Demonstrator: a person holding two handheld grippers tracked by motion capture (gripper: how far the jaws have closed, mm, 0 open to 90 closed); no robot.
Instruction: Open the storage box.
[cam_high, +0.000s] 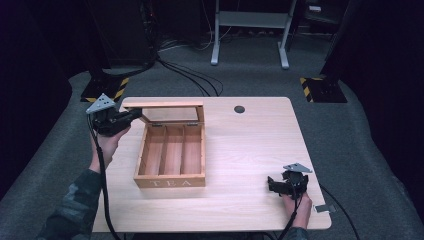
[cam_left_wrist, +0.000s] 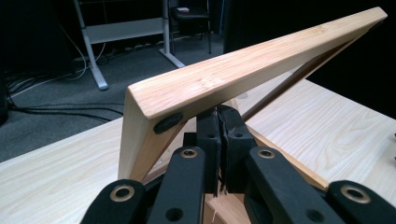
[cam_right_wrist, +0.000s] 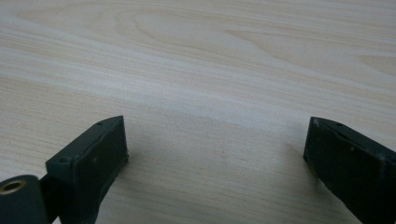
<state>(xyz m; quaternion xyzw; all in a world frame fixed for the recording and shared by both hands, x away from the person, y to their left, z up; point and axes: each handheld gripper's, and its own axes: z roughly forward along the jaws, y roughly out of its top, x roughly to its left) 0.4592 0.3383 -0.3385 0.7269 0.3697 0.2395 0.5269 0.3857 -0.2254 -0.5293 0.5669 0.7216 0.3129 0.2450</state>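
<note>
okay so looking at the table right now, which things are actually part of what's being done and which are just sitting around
In use: wooden tea box; its lid, raised, with the shut left gripper at its frame.

Idle or background: right gripper, open, low over bare table; floor cables; metal stand.

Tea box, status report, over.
Left gripper shut at lid corner, lid propped open. Right gripper open, idle on table. Tea box compartments empty.

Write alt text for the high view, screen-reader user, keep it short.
A wooden tea box with three empty compartments sits on a light wooden table, its lid raised. The person's left claw is at the lid's left corner, while the right claw rests open near the table's front right corner. Dark floor with cables lies beyond.
</note>
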